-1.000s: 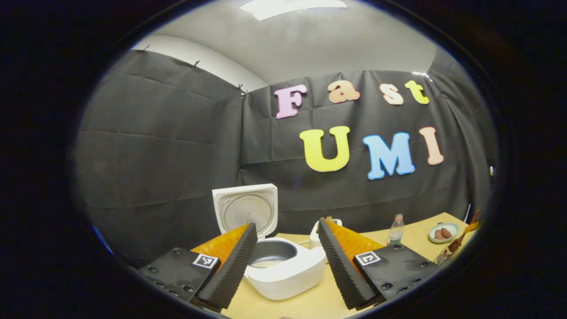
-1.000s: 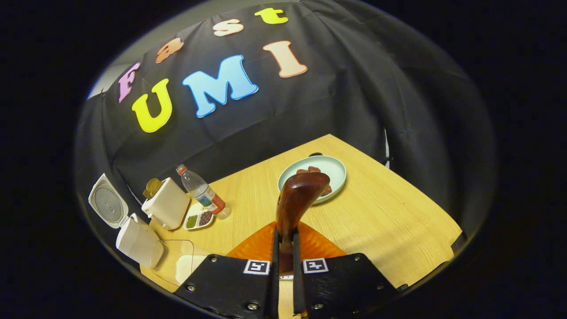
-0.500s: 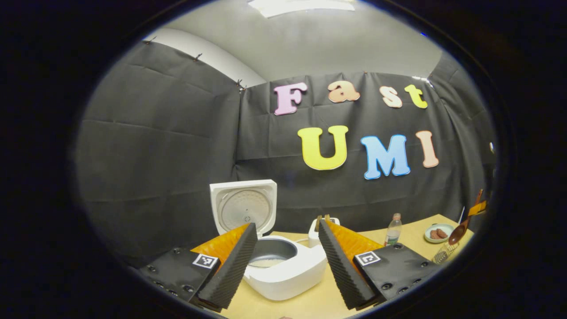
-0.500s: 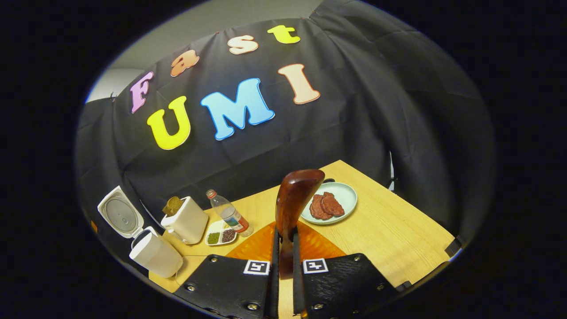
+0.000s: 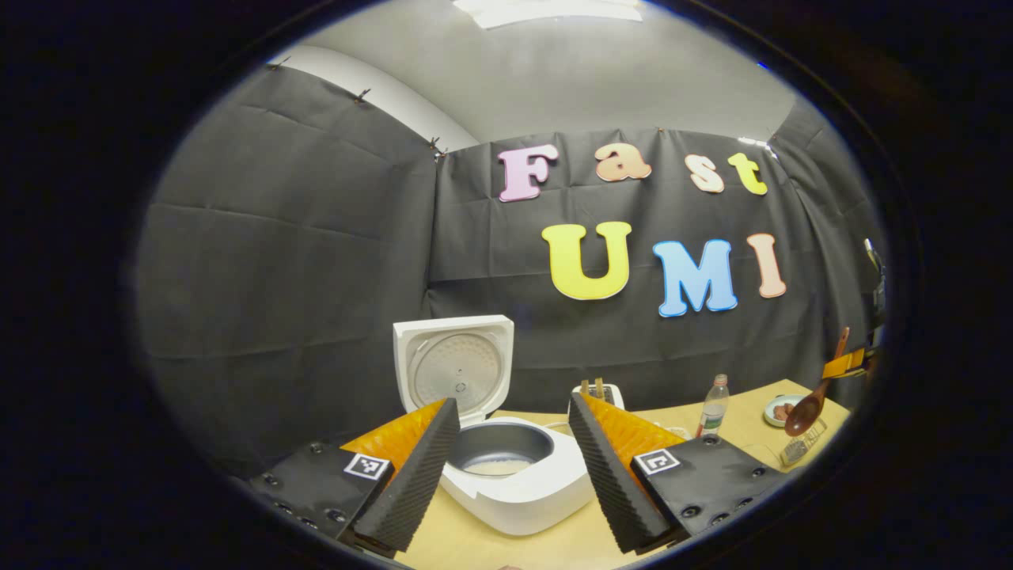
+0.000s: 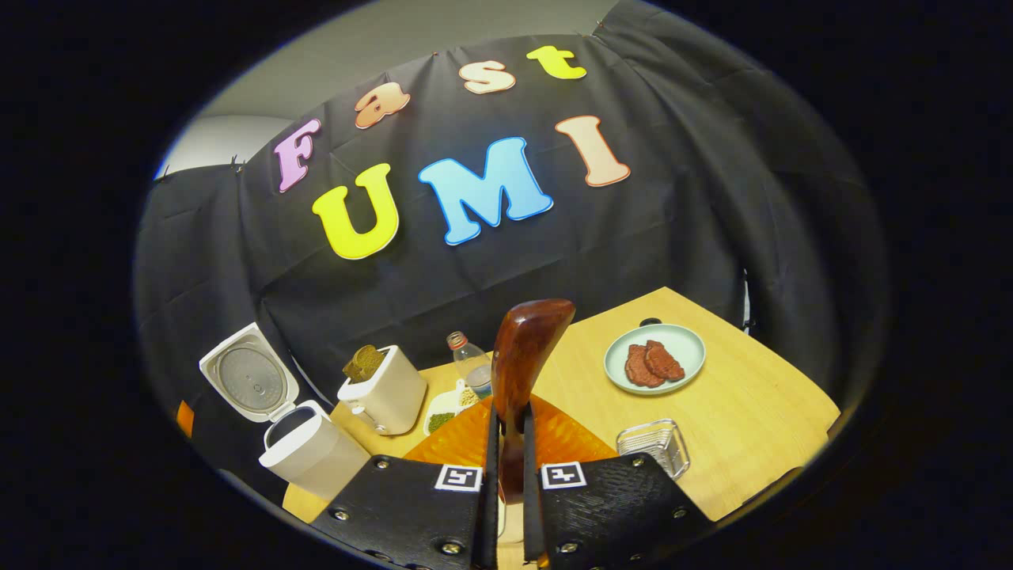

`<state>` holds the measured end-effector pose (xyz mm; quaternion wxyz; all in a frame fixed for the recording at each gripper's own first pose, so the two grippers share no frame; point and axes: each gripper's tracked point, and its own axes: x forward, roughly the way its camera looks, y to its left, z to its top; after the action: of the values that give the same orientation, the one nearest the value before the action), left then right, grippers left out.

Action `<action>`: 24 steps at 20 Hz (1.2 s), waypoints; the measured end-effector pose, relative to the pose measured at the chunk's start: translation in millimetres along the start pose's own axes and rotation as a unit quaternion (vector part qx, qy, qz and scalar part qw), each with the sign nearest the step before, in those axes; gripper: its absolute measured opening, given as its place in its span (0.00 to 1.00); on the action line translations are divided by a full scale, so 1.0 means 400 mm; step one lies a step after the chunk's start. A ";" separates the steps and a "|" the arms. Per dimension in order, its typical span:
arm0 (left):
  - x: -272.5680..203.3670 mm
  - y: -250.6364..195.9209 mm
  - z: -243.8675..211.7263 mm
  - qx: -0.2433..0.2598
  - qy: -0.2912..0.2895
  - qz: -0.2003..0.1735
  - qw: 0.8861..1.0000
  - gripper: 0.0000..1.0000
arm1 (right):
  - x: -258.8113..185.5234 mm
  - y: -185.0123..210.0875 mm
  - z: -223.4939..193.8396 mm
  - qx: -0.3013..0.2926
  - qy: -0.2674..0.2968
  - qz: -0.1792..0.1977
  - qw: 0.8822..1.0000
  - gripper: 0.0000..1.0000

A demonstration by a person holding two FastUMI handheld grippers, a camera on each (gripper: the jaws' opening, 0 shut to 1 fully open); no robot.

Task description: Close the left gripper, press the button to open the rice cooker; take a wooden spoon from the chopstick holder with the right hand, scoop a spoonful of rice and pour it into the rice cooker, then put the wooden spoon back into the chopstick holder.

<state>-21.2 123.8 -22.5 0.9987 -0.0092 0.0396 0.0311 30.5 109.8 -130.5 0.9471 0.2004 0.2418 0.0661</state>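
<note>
My right gripper [image 6: 506,475] is clamped on the wooden spoon [image 6: 524,360], fingers nearly together with the handle pinched between them and the bowl end sticking up past the fingertips. Bowl looks empty from this side, though I see its back, so can't confirm. The chopstick holder [image 6: 655,445] sits on the table [image 6: 752,412] just right of my right fingers and below the spoon, clear wire basket, spoon is well out of it. Rice cooker [image 6: 305,451] is off to the left of those fingers, lid [image 6: 249,380] swung up. In the left gripper view my left gripper [image 5: 513,467] stands wide, holding nothing, with the cooker's pot [image 5: 498,451] showing right between the two fingers and some rice at the bottom of it. Far right of those fingers I can see the spoon [image 5: 807,408] hanging above the holder [image 5: 803,451]. Step call: button and lid are done, pot has rice, so I judge this as the return leg, spoon going back. Next move needs the right hand to bring the spoon end down over the holder's opening, lower it in, then let the fingers spread. The plate [image 6: 655,358], toaster [image 6: 384,392] and bottle [image 6: 471,368] stay out of it.
</note>
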 end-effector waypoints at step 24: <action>0.011 0.295 -0.075 0.015 0.040 0.039 0.998 0.97 | 0.225 0.241 -0.388 -0.096 0.066 -0.003 0.993 0.13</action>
<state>-26.6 241.1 -54.5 0.9944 0.0063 0.0802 0.0689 31.2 271.6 -254.5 0.9442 0.1034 0.2965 0.0991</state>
